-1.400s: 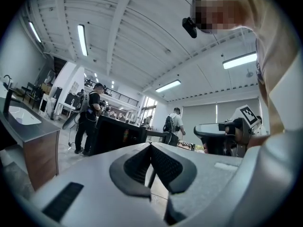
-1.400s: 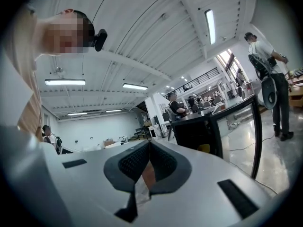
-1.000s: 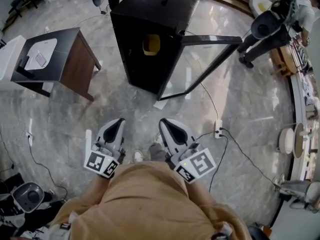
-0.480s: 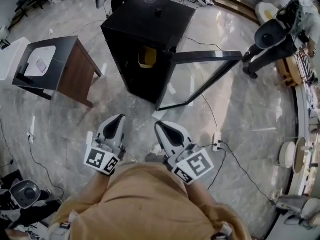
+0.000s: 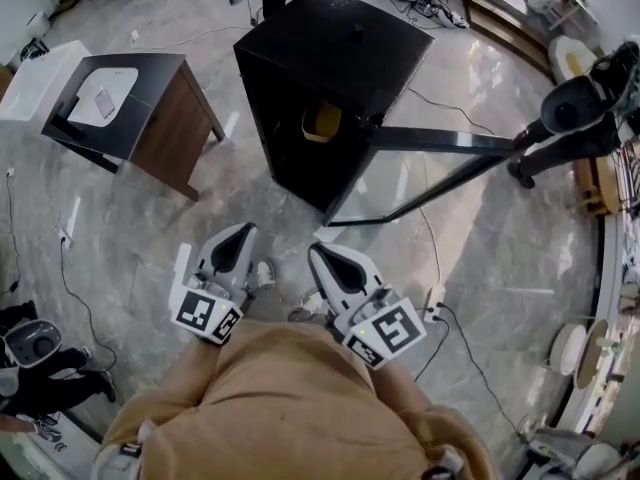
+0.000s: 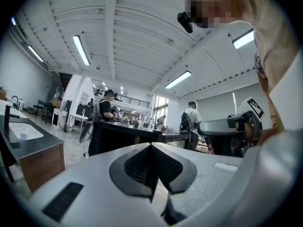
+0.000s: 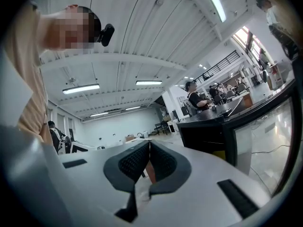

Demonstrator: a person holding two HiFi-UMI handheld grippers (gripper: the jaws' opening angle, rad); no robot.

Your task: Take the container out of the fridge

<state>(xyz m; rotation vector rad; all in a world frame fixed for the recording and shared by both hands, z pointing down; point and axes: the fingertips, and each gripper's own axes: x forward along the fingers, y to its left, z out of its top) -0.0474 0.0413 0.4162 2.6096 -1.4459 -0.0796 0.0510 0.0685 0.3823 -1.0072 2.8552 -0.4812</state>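
Note:
A black fridge point(image 5: 335, 63) stands on the marble floor ahead, its glass door point(image 5: 440, 173) swung open to the right. A yellow container point(image 5: 322, 120) shows inside the dark opening. My left gripper point(image 5: 246, 229) and right gripper point(image 5: 314, 250) are held side by side at waist height, well short of the fridge, both pointing toward it. Both are shut with nothing between the fingers. In the left gripper view the left gripper point(image 6: 151, 145) has its pads together, the fridge point(image 6: 120, 137) beyond. In the right gripper view the right gripper point(image 7: 149, 144) is likewise closed, with the container point(image 7: 218, 154) a yellow patch in the fridge point(image 7: 206, 131).
A dark wooden table point(image 5: 130, 113) with a white sink top stands left of the fridge. A power strip point(image 5: 434, 303) and cables lie on the floor at the right. A person point(image 5: 580, 108) bends at the far right; another stands behind the fridge.
The fridge has shifted right and slightly nearer in the head view as the person steps forward. Both grippers stay shut, empty and side by side.

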